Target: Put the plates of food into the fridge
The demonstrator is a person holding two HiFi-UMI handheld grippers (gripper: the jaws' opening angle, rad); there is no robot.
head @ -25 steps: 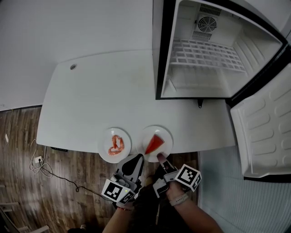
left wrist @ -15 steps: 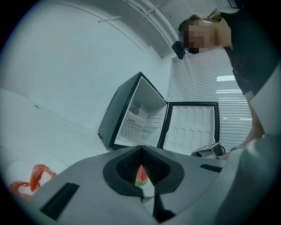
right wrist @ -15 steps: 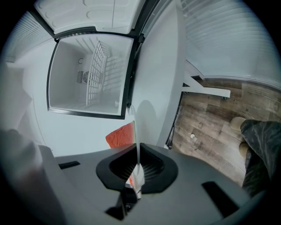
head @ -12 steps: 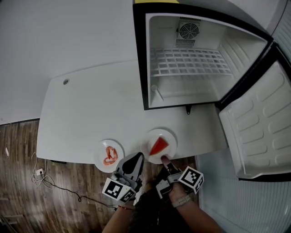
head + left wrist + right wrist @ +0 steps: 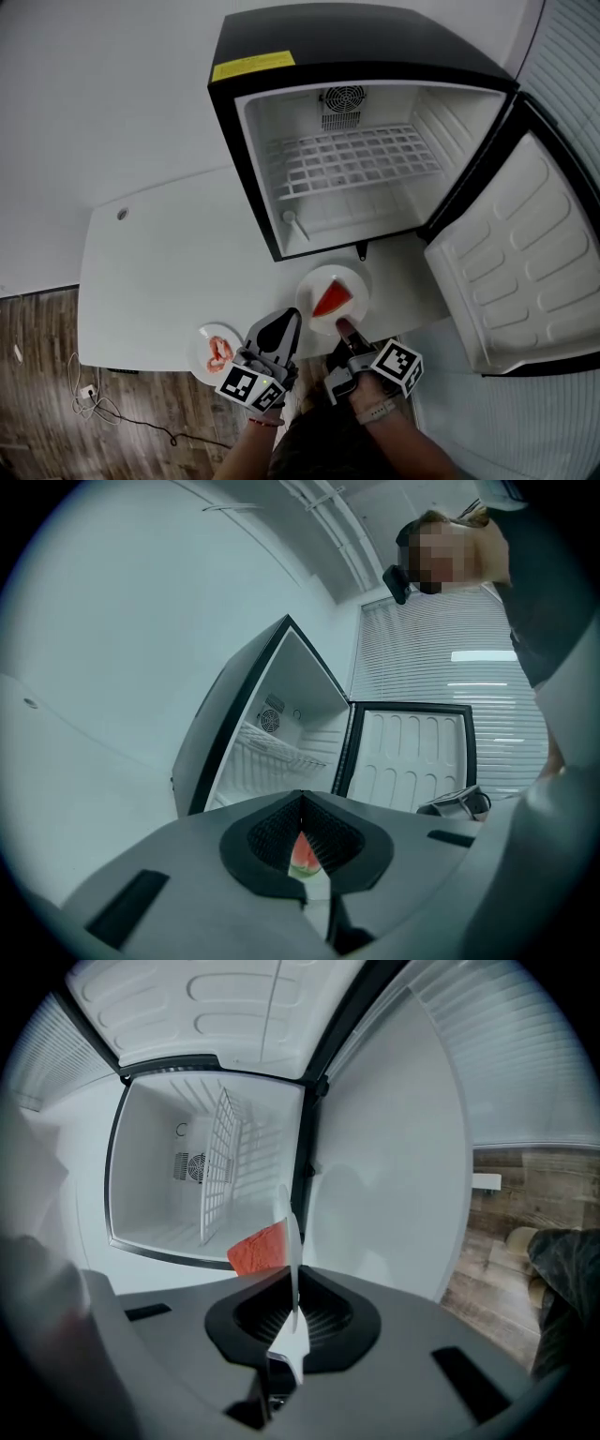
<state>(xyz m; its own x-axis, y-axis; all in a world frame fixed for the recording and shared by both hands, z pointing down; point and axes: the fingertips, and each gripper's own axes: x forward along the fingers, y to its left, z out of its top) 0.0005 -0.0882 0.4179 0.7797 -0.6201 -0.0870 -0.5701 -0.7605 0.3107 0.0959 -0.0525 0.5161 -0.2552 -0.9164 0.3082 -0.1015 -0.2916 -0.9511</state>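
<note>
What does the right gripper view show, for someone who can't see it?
The right gripper has its jaws shut on the rim of a white plate carrying a watermelon slice. Ahead stands the open fridge with a wire shelf.

A white table (image 5: 159, 272) has a small round hole (image 5: 122, 214) at its far left. A cable (image 5: 89, 391) lies on the wooden floor (image 5: 37, 356), near left.

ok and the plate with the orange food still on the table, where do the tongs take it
By the bare near rim of the orange-food plate, coming in low from the near edge of the table. It lies flat with the food in the middle, so only the thin rim fits the tongs. The right tongs hold the watermelon plate that way.
</note>
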